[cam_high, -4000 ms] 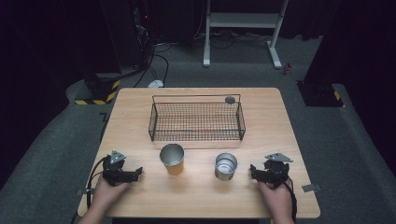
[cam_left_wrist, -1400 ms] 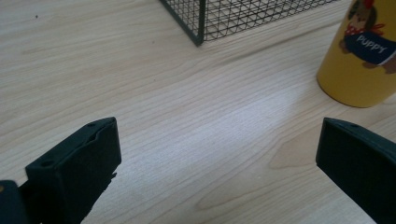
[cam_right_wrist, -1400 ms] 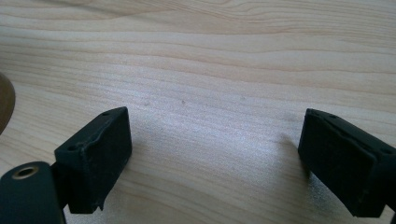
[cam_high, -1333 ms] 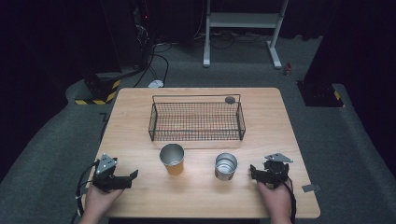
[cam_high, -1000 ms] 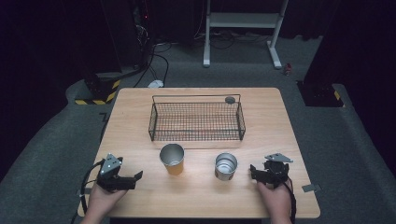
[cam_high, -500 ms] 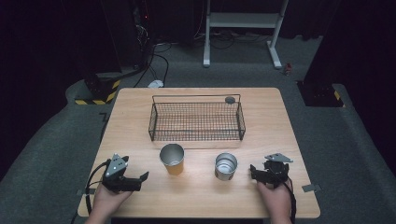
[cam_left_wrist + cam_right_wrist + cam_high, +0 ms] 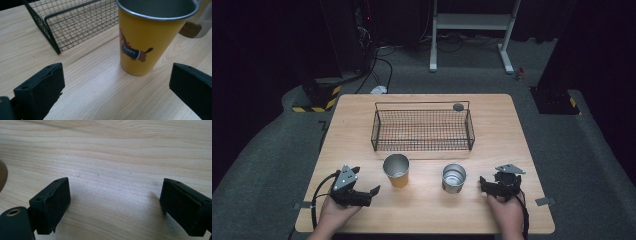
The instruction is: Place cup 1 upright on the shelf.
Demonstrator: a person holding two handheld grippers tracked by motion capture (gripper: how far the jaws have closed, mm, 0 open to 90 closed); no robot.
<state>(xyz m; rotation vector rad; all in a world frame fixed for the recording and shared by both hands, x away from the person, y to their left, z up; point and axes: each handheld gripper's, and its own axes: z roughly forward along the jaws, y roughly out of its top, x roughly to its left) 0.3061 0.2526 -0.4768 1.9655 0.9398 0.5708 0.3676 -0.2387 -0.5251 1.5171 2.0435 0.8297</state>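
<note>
Where "Puppy" marks the yellow cup (image 7: 150, 42), both hand-held grippers gape wide, empty.

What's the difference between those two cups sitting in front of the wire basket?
The yellow cup is painted, with a cartoon dog on its side, while the silver cup is bare shiny metal. The yellow cup looks taller and tapers toward its base; the silver cup is shorter and straighter. The yellow cup sits nearer the left gripper, the silver one nearer the right gripper. Both stand upright, open-topped.
</note>
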